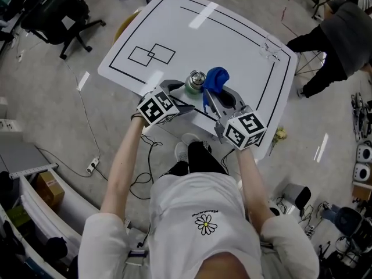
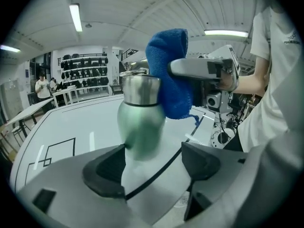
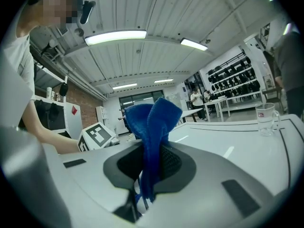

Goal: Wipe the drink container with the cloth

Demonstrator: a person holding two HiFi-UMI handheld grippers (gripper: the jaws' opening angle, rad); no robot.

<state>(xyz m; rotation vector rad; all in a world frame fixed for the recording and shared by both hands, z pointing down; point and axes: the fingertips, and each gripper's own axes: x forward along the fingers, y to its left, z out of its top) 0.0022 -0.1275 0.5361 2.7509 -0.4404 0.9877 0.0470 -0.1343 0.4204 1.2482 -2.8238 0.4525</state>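
A green drink bottle with a silver cap stands upright near the front edge of the white table. In the left gripper view the bottle sits just ahead of my left gripper. That gripper's jaws are spread wider than the bottle, and the left pad is at its lower side. My right gripper is shut on a blue cloth. The cloth rests against the bottle's cap and shoulder on the right side. In the head view the cloth bunches up beside the cap.
A clear glass cup stands at the table's far right corner. Black lines and two overlapping rectangles mark the tabletop. A person in dark clothes bends over beyond the table at right. An office chair and floor cables lie to the left.
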